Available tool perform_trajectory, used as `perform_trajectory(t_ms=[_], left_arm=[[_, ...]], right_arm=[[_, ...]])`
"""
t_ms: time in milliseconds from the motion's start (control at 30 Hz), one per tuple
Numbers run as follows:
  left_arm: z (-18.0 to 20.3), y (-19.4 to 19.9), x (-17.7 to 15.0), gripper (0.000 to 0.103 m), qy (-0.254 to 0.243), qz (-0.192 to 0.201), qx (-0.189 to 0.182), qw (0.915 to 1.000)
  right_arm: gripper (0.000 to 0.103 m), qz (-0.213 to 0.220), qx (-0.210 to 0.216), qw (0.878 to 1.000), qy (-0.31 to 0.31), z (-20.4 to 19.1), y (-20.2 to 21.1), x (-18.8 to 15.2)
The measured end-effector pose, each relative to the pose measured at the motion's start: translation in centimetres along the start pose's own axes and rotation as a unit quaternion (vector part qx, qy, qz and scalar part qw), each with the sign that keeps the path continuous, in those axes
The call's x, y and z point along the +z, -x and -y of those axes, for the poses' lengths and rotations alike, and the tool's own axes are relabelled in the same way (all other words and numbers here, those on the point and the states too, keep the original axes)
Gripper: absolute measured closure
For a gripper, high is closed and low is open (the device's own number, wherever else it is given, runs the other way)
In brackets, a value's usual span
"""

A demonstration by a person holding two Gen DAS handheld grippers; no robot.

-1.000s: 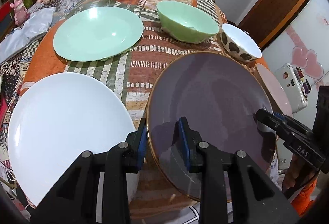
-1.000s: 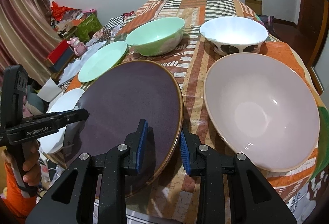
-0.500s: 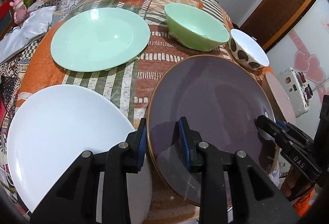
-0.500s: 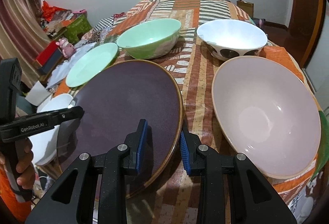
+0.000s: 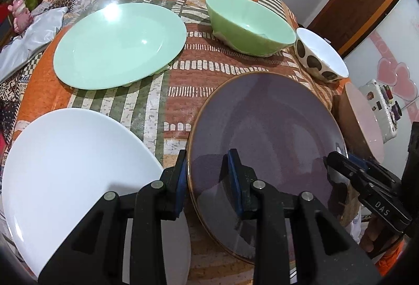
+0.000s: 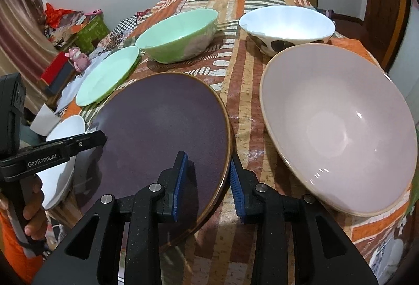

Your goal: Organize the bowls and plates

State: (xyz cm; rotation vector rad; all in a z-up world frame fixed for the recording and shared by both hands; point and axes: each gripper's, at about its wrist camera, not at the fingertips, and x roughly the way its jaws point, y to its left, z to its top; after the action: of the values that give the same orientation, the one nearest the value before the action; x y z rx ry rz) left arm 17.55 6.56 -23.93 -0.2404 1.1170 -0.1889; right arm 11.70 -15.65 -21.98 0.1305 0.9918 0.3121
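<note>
Left wrist view:
Left claw [image 5: 207,175]: jaws apart, straddling the purple plate [image 5: 264,138] rim at its 8 o'clock edge; one pad outside, one over the plate face. Can't tell if pads touch the rim.
Purple plate: on patterned tabletop [image 5: 178,80], near edge, partly overhanging.
White plate [image 5: 70,167]: at 9 o'clock of the purple plate, just beside it.
Green plate [image 5: 117,44]: at 11 o'clock, farther back.
Green bowl [image 5: 248,23]: at 12 o'clock.
Spotted bowl [image 5: 319,57]: at 1 o'clock, next to the green bowl.
Right claw [image 5: 337,162]: at purple plate's 4 o'clock rim.

Right wrist view:
Right claw [image 6: 208,177]: jaws apart, astride the purple plate [image 6: 162,127] rim at 5 o'clock.
Pink bowl [image 6: 337,127]: at 3 o'clock of the plate, close, upright.
Green bowl [image 6: 180,36], spotted bowl [image 6: 285,28]: at back.
Left claw [image 6: 99,137]: at plate's 9 o'clock edge.
</note>
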Motion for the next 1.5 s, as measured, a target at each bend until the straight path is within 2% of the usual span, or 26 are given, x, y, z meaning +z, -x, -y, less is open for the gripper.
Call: perform_trajectory(t_ms=[200, 300, 400, 533, 700, 833, 933, 1033, 1267, 1300, 1367, 1400, 1433, 1500], left_arm=[[0.5, 0.7, -0.3, 0.074, -0.004, 0.007, 0.014, 0.9999], [0.8, 2.2, -0.5, 0.074, -0.013, 0.031, 0.024, 0.9991], [1.1, 3.9, -0.5, 0.074, -0.02, 0.049, 0.017, 0.9985], [1.6, 5.9, -0.9, 0.074, -0.032, 0.073, 0.036, 0.9962], [1.7, 8.1, -1.9, 0.067, -0.032, 0.097, 0.055, 0.9932], [1.1, 10.0, -2.9, 0.057, -0.024, 0.119, 0.068, 0.9903], [0.3, 11.4, -3.6, 0.055, -0.013, 0.133, 0.085, 0.9873], [-0.6, 12.9, -4.4, 0.043, -0.006, 0.152, 0.105, 0.9828], [-3.3, 15.5, -6.0, 0.039, 0.018, 0.173, 0.138, 0.9752], [-3.7, 15.8, -6.2, 0.038, 0.02, 0.175, 0.144, 0.9736], [-4.6, 16.4, -6.8, 0.035, 0.025, 0.181, 0.158, 0.9704], [-4.9, 16.6, -7.1, 0.034, 0.028, 0.182, 0.161, 0.9696], [-5.6, 16.7, -7.4, 0.033, 0.033, 0.182, 0.163, 0.9691], [-6.6, 16.8, -7.8, 0.032, 0.044, 0.18, 0.169, 0.968]], right_arm=[[0.073, 0.01, 0.006, 1.0, 0.002, 0.0, 0.9, -0.1], [0.071, 0.016, 0.011, 1.0, 0.004, -0.4, 1.2, -0.1], [0.07, 0.017, 0.024, 0.999, 0.013, -1.0, 1.7, -0.3], [0.07, 0.025, 0.032, 0.999, 0.03, -2.2, 2.3, -0.4], [0.07, 0.043, 0.041, 0.996, 0.059, -3.8, 3.5, -0.2], [0.069, 0.054, 0.052, 0.994, 0.078, -5.0, 4.1, 0.1], [0.069, 0.059, 0.062, 0.992, 0.094, -6.0, 4.3, 0.5], [0.069, 0.062, 0.07, 0.989, 0.115, -7.4, 4.4, 0.7], [0.069, 0.063, 0.084, 0.981, 0.163, -10.7, 3.8, 1.0], [0.068, 0.063, 0.091, 0.979, 0.17, -11.2, 3.7, 1.0], [0.057, 0.064, 0.098, 0.977, 0.18, -12.1, 3.6, 1.0], [0.048, 0.066, 0.099, 0.975, 0.188, -12.6, 3.4, 0.9], [0.044, 0.068, 0.099, 0.974, 0.193, -13.0, 3.5, 0.8], [0.044, 0.068, 0.098, 0.97, 0.213, -14.3, 2.9, 0.8]])
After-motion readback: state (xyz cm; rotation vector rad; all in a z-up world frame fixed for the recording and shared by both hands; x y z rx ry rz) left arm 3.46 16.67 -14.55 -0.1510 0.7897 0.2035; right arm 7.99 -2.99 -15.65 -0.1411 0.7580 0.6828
